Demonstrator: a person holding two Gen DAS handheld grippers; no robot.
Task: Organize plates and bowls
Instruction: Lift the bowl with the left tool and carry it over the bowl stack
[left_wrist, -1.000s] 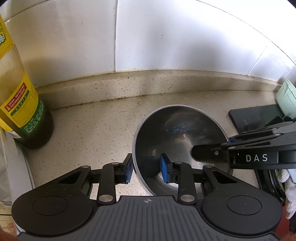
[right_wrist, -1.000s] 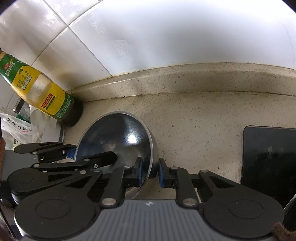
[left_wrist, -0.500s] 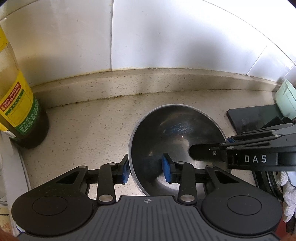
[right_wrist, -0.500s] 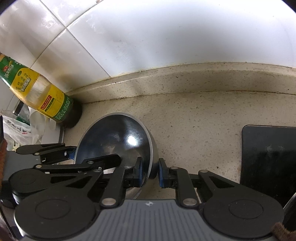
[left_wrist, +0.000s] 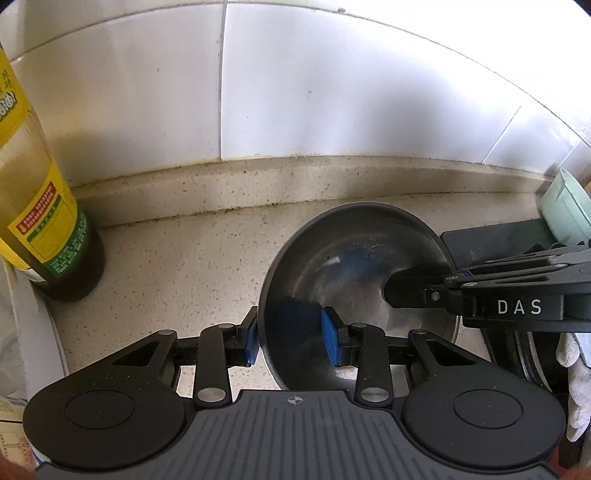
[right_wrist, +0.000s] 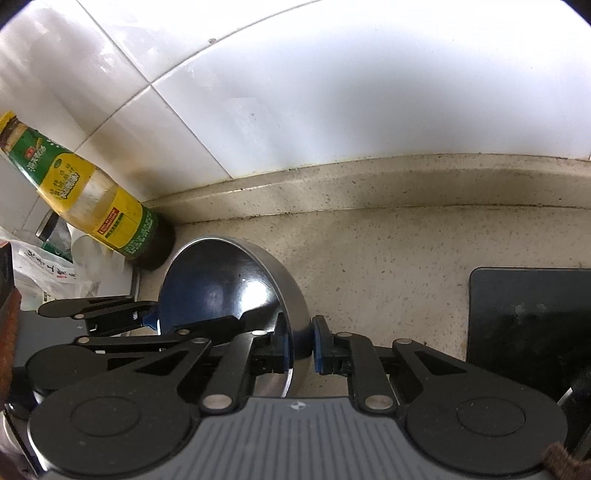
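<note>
My left-wrist camera: sits behind my 2 fingers, looks steeply down along them toward tiled wall (left_wrist: 303, 92), close over speckled countertop (left_wrist: 177, 266). My right-wrist camera: same mount, same downward tilt, faces same wall from further right. Both views share steel bowl (left_wrist: 354, 266) (right_wrist: 221, 280), yellow-labelled bottle (left_wrist: 40, 206) (right_wrist: 99, 214), black mat (left_wrist: 491, 240) (right_wrist: 532, 314). Each view catches my other gripper.

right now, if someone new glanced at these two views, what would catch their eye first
The steel bowl on the speckled counter, pinched by its rim from two sides: the left gripper on its left edge, the right gripper on its right edge, each with one pad inside and one outside. Next, the yellow-labelled bottle standing by the white tiled wall, to the bowl's left.
</note>
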